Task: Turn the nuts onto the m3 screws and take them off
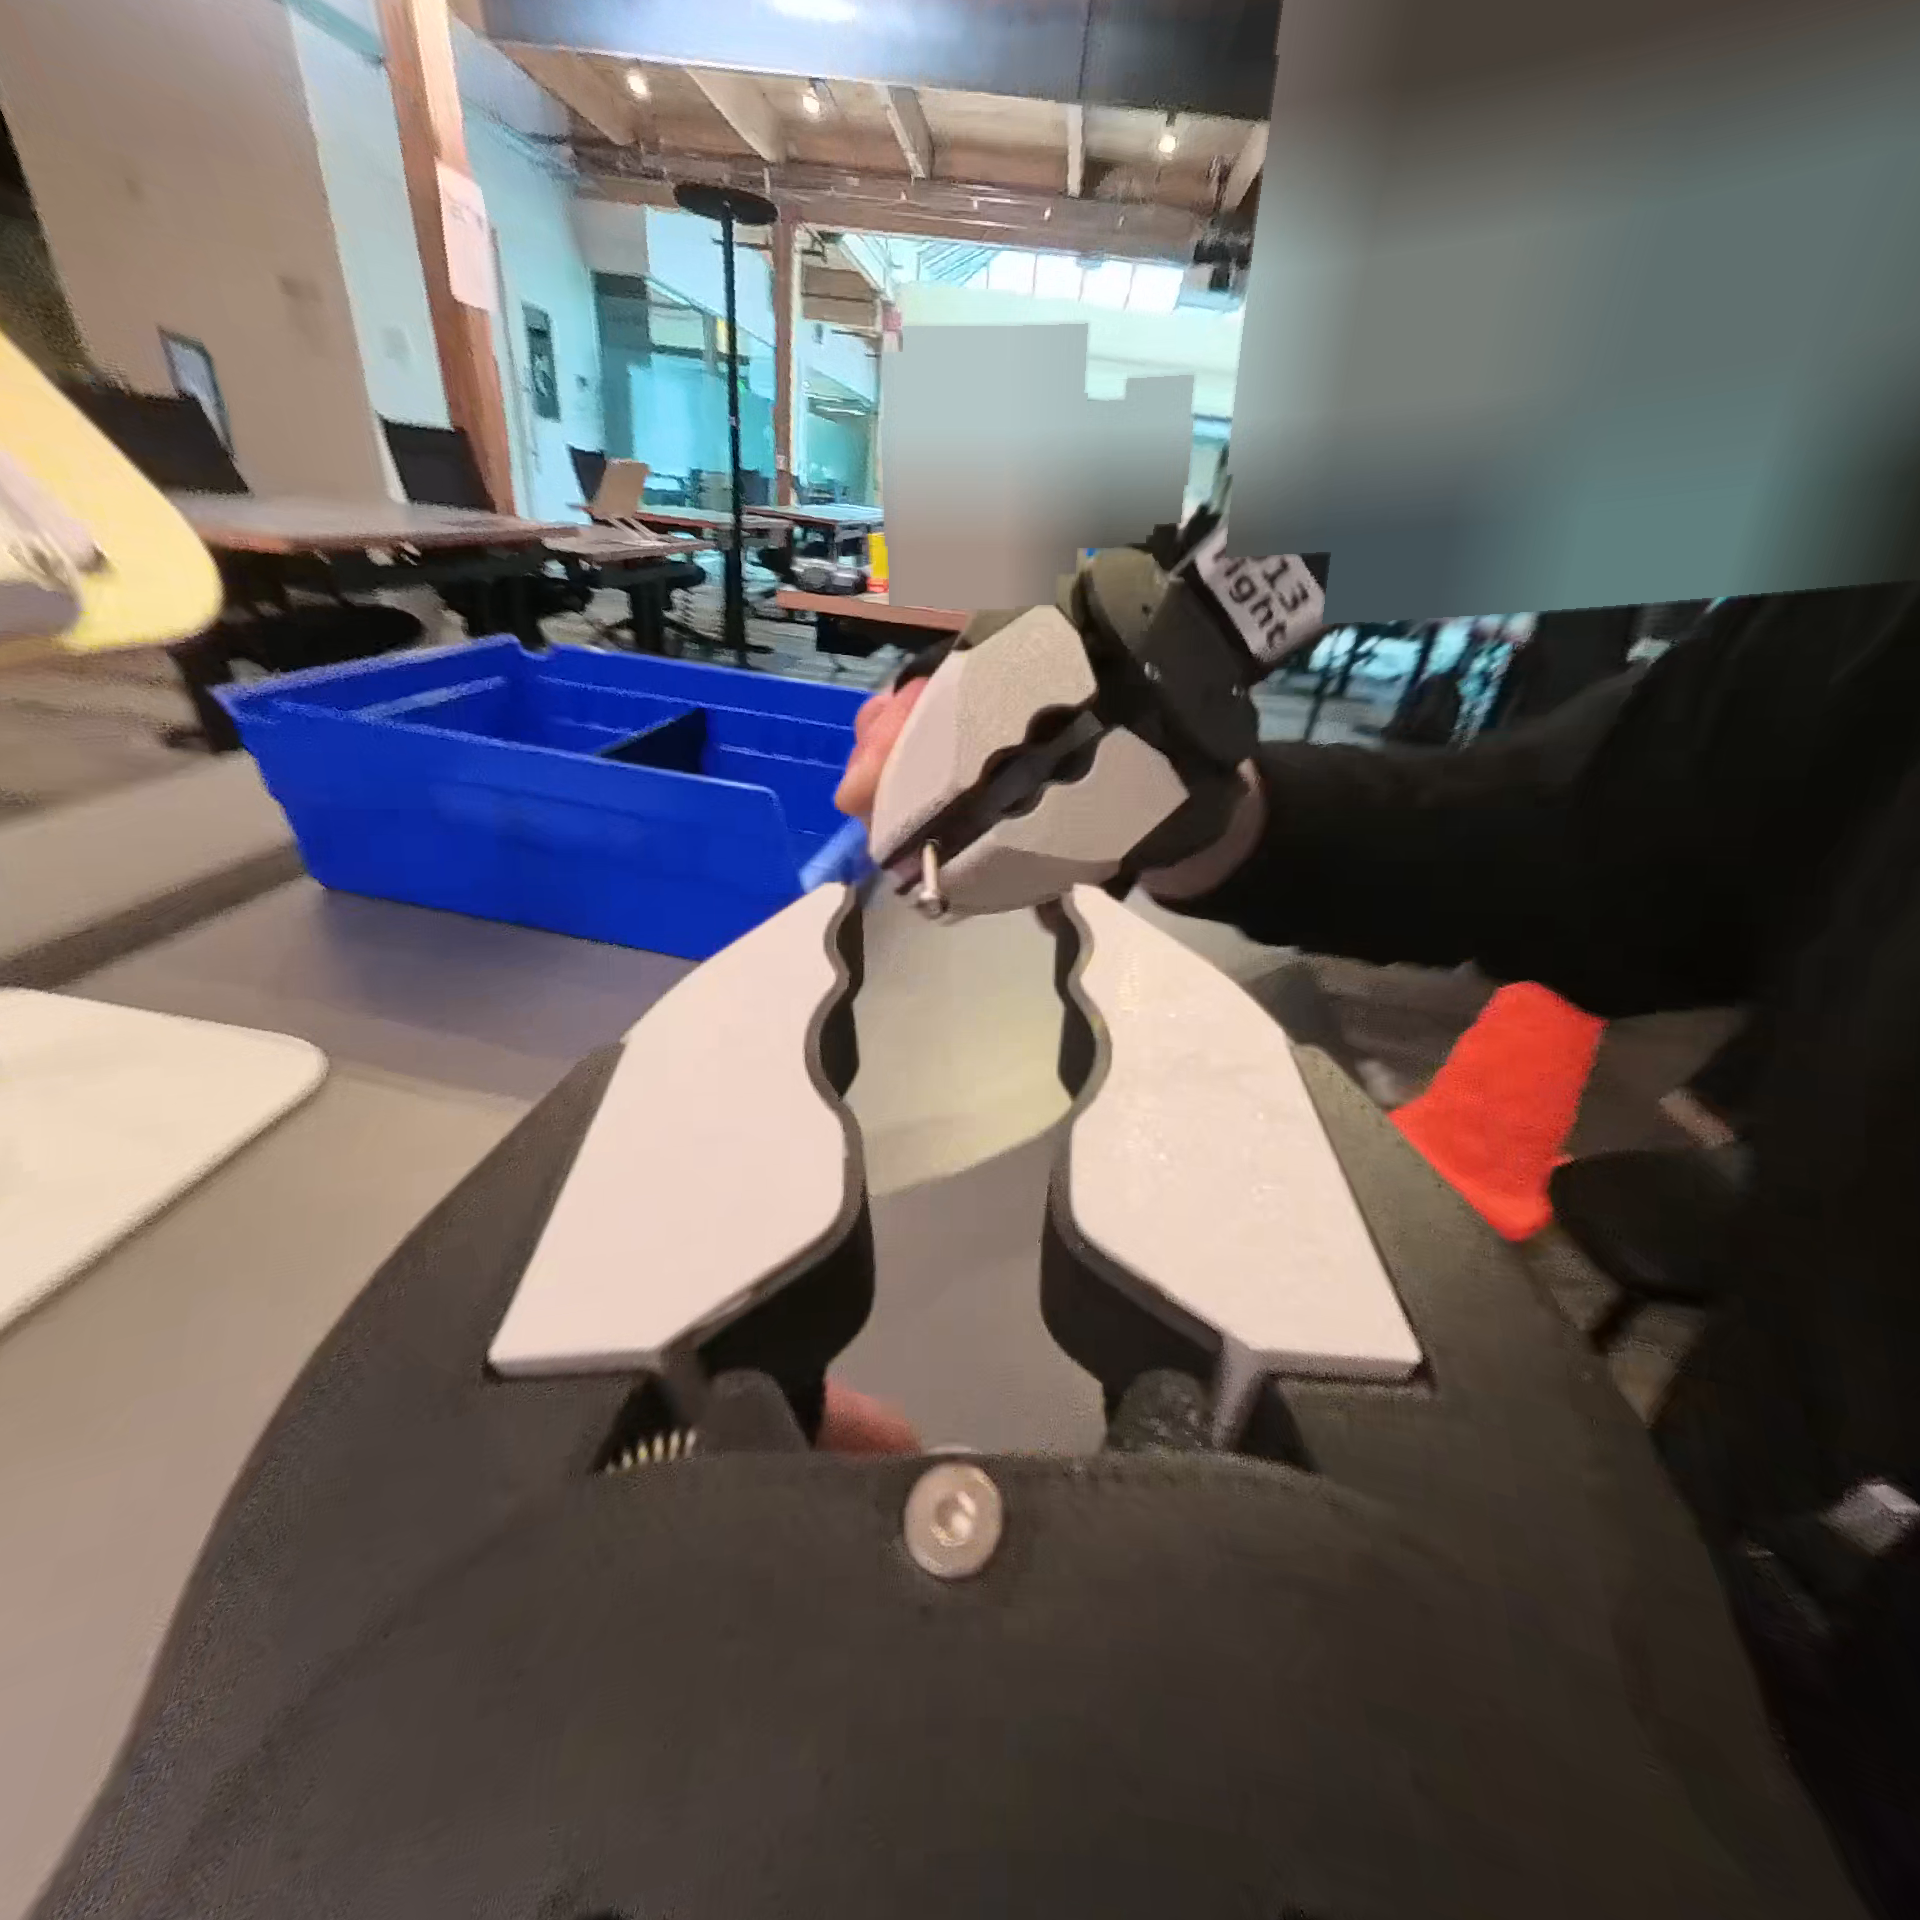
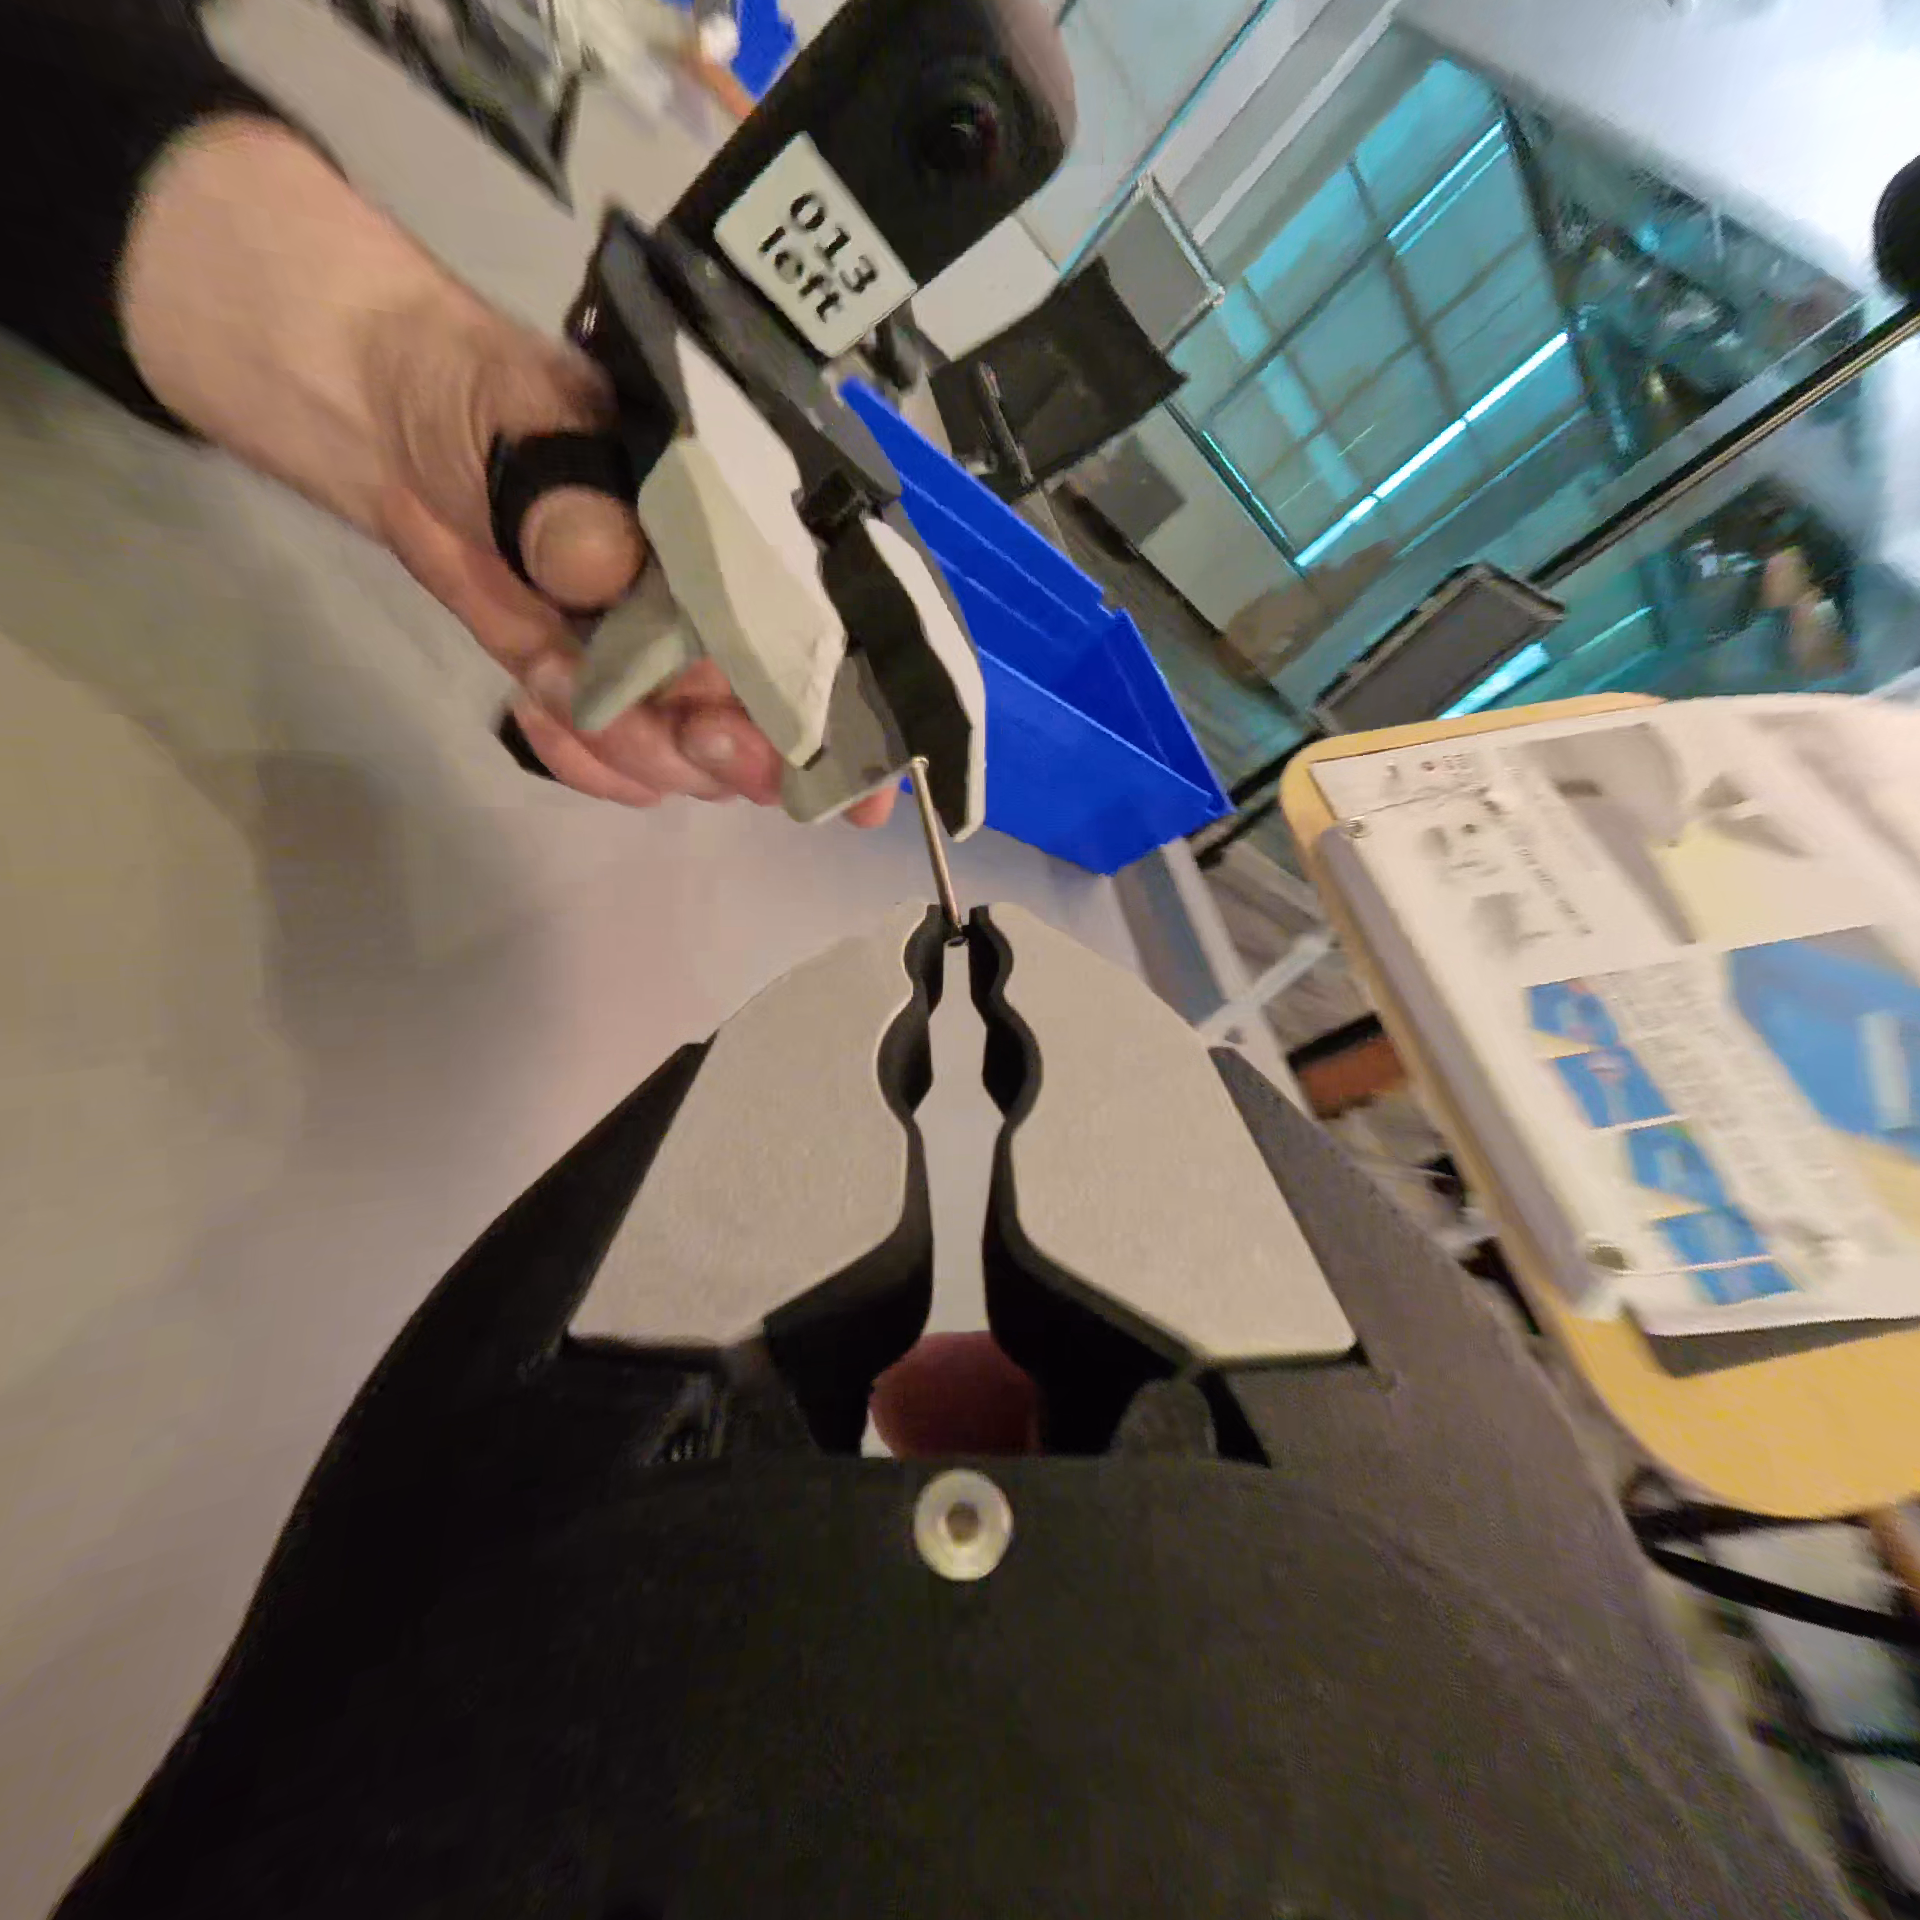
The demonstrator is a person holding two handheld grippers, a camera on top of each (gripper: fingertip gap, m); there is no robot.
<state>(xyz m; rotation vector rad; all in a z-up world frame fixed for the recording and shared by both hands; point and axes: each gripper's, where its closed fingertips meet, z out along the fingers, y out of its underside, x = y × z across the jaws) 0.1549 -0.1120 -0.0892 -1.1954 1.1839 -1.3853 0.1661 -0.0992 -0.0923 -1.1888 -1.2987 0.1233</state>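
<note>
Slim silver screw (image 2: 938, 854) spans both jaws, held off the table.

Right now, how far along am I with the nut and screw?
Done: a screw is picked up and held in the air above the table. In hand: the right gripper is pinched on one end of it, while the left gripper stands open around the head end. Left: I can't make out a nut on the thread, so turning it on and off looks still ahead.
</note>
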